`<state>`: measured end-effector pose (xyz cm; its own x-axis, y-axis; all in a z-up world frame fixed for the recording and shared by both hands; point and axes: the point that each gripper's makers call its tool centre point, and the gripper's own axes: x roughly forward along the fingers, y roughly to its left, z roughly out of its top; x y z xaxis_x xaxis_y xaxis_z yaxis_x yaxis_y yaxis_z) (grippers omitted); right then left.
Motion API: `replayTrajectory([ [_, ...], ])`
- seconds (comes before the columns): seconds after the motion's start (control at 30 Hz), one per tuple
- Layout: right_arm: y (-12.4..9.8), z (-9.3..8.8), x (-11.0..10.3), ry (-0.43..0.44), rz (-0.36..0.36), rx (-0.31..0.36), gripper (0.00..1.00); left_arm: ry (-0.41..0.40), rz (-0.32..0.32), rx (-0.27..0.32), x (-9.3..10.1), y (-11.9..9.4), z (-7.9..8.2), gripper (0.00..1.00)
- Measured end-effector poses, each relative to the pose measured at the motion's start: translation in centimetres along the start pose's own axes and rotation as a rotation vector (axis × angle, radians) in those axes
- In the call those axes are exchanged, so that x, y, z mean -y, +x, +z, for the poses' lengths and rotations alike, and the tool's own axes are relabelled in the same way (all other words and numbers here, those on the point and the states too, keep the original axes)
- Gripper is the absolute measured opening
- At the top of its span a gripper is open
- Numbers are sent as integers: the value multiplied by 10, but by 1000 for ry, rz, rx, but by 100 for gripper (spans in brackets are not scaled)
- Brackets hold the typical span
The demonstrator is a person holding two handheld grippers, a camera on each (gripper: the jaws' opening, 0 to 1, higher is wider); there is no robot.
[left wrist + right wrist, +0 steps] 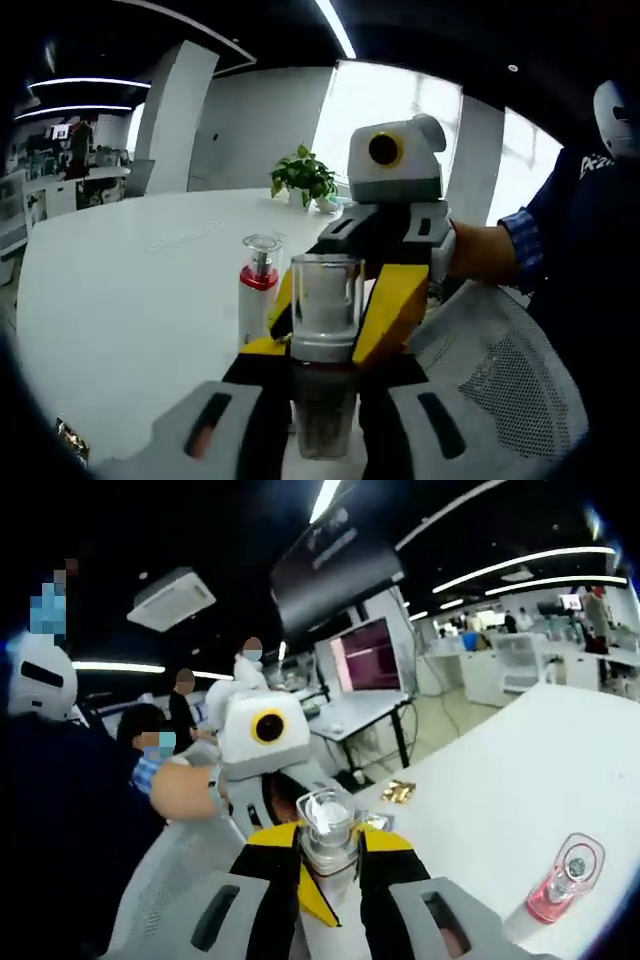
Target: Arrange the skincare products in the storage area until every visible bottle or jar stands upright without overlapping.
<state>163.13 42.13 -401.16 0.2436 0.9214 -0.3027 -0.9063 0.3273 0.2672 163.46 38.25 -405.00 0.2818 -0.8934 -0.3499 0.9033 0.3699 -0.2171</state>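
A bottle (325,300) with a clear square cap, silver collar and dark see-through body is held upright over the white table (130,300). In the left gripper view, my left gripper (322,358) is shut on its body. My right gripper (335,300) reaches in from the right, its yellow jaws pressed on both sides of the cap. In the right gripper view, the same bottle (328,825) sits between my right gripper (328,858) jaws. A second bottle (258,290), white with a red collar and clear cap, stands upright just left of the held one; it shows as a pink bottle (565,880) low on the right.
A potted plant (303,178) stands at the table's far edge. A white mesh chair (500,370) is beside the table on the right, with a person's hand (480,250) above it. A small gold object (398,792) lies on the table (520,780). People and a monitor (365,655) are behind.
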Motion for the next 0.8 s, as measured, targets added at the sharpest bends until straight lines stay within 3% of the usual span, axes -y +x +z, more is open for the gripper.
replayTrajectory([
  [0.07,-6,0,7,-17,-40,6,17,30,41,-77,-8,-1,-14,23],
  [0.17,-15,1,15,-15,-75,20,17,36,68,-90,-11,2,-16,25],
  [0.23,-25,-2,29,-69,-154,17,17,38,75,-103,-12,2,-18,21],
  [0.37,-37,-10,43,-115,-240,-7,18,57,104,-120,-17,1,-22,19],
  [0.43,-47,-18,49,-214,-281,-33,18,49,105,-119,-18,0,-22,19],
  [0.57,-55,-25,55,-231,-304,-39,18,57,112,-122,-18,1,-22,19],
  [0.8,-67,-43,79,-230,-394,9,18,60,124,-142,-21,2,-27,18],
])
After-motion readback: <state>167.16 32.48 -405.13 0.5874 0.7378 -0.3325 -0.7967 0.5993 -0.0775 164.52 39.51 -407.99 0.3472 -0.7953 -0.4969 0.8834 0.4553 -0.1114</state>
